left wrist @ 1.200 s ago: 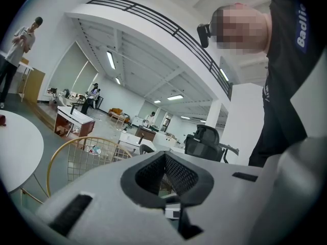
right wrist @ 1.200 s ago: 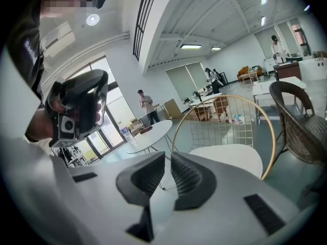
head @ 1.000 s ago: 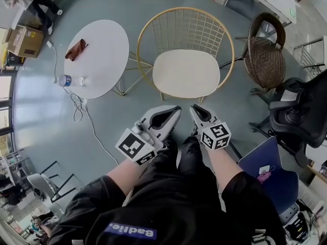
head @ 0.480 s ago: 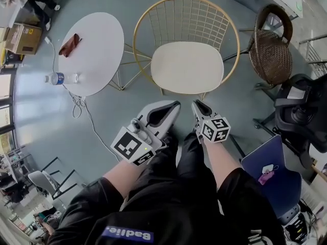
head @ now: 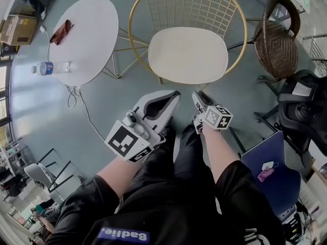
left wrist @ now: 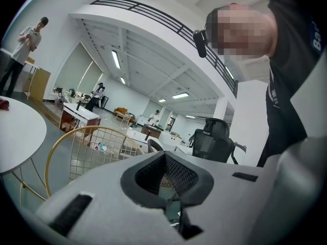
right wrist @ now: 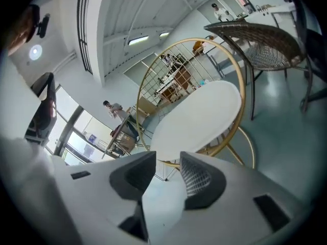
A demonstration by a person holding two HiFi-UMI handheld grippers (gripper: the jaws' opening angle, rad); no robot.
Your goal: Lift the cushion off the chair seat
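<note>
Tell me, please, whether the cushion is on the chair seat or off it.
On the seat: the cushion lies flat inside the chair and its gold wire frame, with nothing lifting it.

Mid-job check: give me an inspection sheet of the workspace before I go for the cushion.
Surface: grey floor; the chair stands on it.
Job's things: cream cushion lies flat on the gold wire chair, untouched.
Clutter: round white table beside the chair holds a reddish-brown item; a water bottle lies at its edge.
Grippers: left gripper shut, empty; right gripper open, its jaws have just been opening, nothing between them; both short of the cushion.
Cables: white cable looped on the floor by the table.
Surroundings: wicker chair, black office chair, blue chair, cardboard box; a person far off.
</note>
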